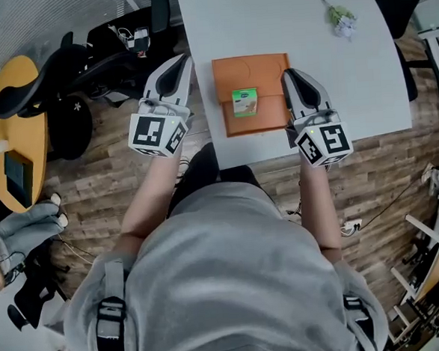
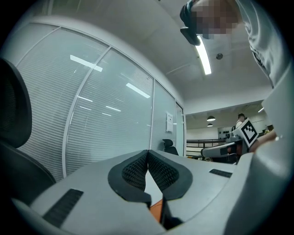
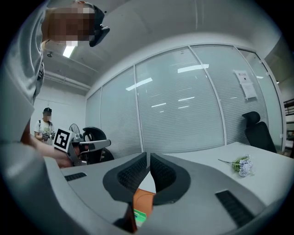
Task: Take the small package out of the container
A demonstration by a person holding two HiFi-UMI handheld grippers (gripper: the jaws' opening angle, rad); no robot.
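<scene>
An orange flat container [image 1: 265,74] lies at the near edge of the white table [image 1: 291,16]. A small green package [image 1: 245,102] rests on its near half. My left gripper [image 1: 184,59] hovers just off the table's left edge, beside the container, shut with nothing held. My right gripper [image 1: 287,74] sits at the container's right edge, shut and empty. In the right gripper view the pads meet [image 3: 148,160], with the orange container [image 3: 143,199] and the green package [image 3: 140,215] showing below them. The left gripper view shows closed pads [image 2: 148,158] above a sliver of orange container [image 2: 157,210].
A small flower sprig [image 1: 341,18] lies far right on the table, also in the right gripper view as a flower sprig [image 3: 242,166]. Black office chairs [image 1: 63,77] and a round yellow table [image 1: 13,125] stand to the left. Glass partition walls lie ahead.
</scene>
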